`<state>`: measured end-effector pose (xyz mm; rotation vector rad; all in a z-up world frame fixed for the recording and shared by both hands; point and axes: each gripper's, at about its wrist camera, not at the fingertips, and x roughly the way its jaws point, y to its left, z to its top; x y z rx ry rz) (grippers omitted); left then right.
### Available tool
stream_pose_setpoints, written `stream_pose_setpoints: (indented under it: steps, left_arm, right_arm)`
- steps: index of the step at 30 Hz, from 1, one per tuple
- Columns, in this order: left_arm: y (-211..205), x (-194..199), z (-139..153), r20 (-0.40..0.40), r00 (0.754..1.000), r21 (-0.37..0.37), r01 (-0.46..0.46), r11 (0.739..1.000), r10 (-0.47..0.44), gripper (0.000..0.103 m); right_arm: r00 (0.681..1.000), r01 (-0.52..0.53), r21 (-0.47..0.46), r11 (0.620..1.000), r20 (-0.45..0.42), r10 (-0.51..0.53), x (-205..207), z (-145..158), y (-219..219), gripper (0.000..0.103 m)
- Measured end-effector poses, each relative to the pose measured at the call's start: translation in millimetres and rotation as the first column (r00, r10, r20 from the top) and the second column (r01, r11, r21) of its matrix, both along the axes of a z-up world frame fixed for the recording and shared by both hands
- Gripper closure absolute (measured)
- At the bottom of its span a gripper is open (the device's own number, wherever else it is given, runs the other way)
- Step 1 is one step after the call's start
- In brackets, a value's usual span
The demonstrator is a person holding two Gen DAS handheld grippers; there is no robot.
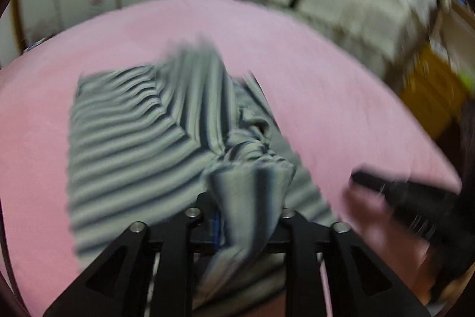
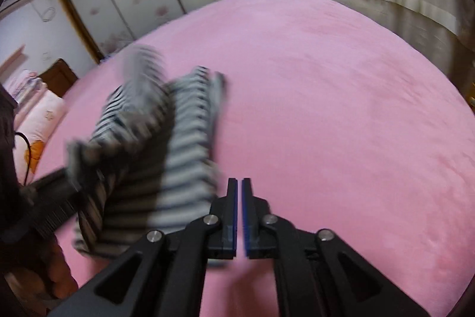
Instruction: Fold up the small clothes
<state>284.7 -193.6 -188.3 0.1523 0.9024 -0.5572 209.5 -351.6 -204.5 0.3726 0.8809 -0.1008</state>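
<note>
Our left gripper (image 1: pixel 248 216) has its fingers closed on a bunched fold of the striped garment (image 1: pixel 133 144). Our right gripper (image 2: pixel 240 192) holds nothing, its fingers nearly together with only a thin slit showing. In the right wrist view the garment (image 2: pixel 178 162) lies on the pink bed (image 2: pixel 341 109), its long axis running from lower left toward the frame's upper middle.
</note>
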Motion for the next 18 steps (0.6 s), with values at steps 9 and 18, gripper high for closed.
stream_pose_setpoints:
  steps: [9,18]
  left_arm:
    - [37,-78,13,0.118,0.991,-0.044,0.07,0.997,-0.065,0.025]
    - [144,-75,8,-0.016,0.951,-0.242,-0.303,0.922,0.309,0.025]
  right_arm:
    - [0.999,-0.036,0.078,0.996,-0.029,0.038,-16,-16,4,0.098]
    - [0.987,-0.159,0.239,0.958,0.023,0.158,4,1,31,0.076]
